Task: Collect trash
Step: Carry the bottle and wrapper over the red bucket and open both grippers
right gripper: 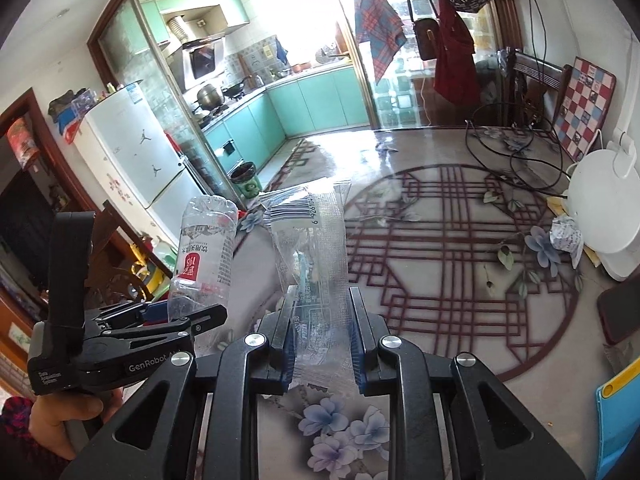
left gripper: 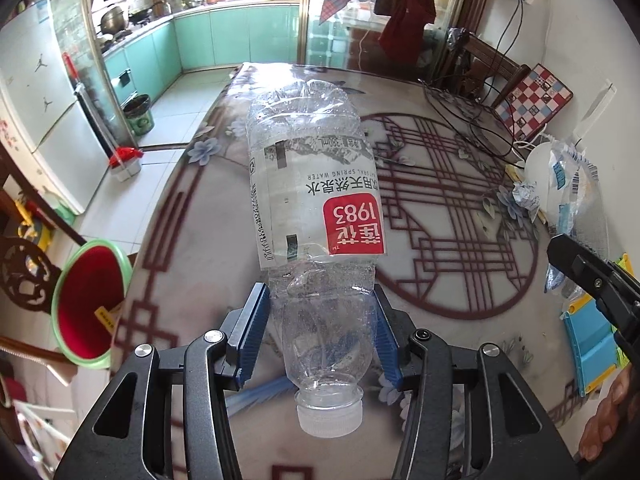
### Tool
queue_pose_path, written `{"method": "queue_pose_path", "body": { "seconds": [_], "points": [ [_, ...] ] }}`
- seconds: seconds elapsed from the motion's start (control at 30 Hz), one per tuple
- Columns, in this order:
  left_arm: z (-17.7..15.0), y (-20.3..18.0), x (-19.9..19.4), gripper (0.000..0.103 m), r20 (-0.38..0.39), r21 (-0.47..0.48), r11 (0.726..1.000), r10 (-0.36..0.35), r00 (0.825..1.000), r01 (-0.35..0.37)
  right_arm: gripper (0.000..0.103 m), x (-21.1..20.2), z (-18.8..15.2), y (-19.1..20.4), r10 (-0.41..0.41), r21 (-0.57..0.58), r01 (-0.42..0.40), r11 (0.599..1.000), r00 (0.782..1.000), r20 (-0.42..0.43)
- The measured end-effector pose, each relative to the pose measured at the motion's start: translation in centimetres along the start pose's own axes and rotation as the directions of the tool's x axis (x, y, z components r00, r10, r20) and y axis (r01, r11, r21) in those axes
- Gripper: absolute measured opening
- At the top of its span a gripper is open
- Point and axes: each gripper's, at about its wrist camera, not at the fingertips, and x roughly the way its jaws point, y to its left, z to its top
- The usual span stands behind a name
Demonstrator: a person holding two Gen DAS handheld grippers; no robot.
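My left gripper (left gripper: 320,320) is shut on a crushed clear plastic bottle (left gripper: 312,200) with a red label, held base up and cap toward the camera, above the table. The bottle also shows in the right wrist view (right gripper: 204,256), with the left gripper (right gripper: 160,320) beside it. My right gripper (right gripper: 320,332) is shut on a clear plastic wrapper (right gripper: 312,248) with a barcode, held upright above the table. In the left wrist view the wrapper (left gripper: 576,208) and the right gripper's finger (left gripper: 592,276) are at the far right. A crumpled paper ball (right gripper: 566,236) lies on the table by a white appliance.
A red bin with a green rim (left gripper: 86,304) stands on the floor left of the patterned table (left gripper: 440,220). A white round appliance (right gripper: 600,208), black cables (right gripper: 504,160), a checkered cushion (right gripper: 584,108), a dark phone (right gripper: 620,312) and a blue-yellow object (right gripper: 620,412) are on the table's right side.
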Motion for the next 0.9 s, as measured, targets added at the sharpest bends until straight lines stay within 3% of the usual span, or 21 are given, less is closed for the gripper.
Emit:
{"method": "queue_pose_path", "body": {
  "seconds": [0.43,0.9],
  "points": [
    [-0.8,4.3,-0.8,0.048,0.009,-0.056,0.998,0.022,1.0,-0.022,0.019,1.5,0.5,4.2,0.044,-0.045,-0.045,0.998,0.999,-0.008],
    [0.2,11.5,-0.9,0.048,0.026,-0.084,0.996,0.024,0.999,-0.021,0.019,5.1,1.9,10.9,0.019,-0.075,-0.019,0.997,1.0,-0.008]
  ]
}}
